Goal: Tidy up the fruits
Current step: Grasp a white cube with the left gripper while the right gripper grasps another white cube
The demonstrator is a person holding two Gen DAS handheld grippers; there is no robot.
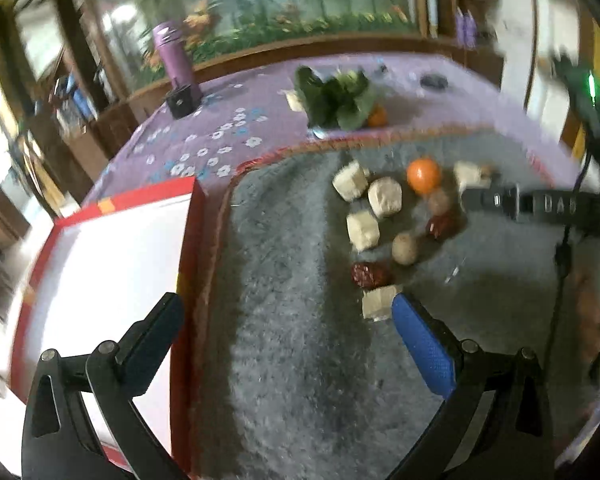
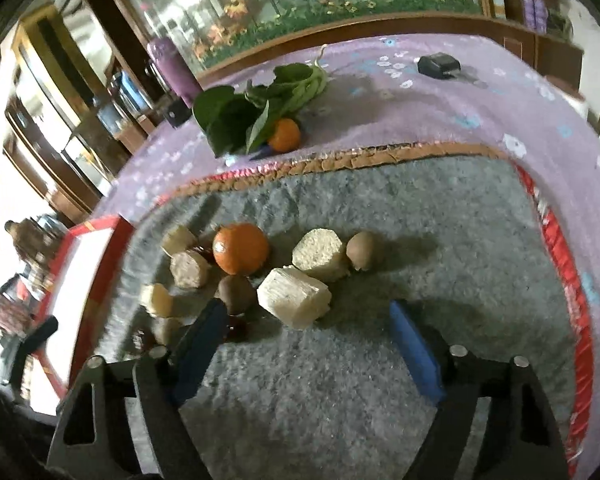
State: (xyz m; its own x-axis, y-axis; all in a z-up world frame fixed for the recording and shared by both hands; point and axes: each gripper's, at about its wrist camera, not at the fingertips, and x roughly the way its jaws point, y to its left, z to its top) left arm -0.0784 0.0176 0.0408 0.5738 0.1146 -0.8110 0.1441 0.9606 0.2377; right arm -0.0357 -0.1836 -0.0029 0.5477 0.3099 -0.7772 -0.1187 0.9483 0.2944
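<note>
- Fruits: orange and pale chunks cluster mid-frame on the grey mat.
- Right tool gapes wide, empty; left tool likewise.
- I'd straddle the nearest chunk squarely before closing.

Both hand-held grippers agape, empty

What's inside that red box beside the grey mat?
The red box shows only a bare white bottom; no fruit is visible. The left gripper covers its near corner, so that part stays unseen.
</note>
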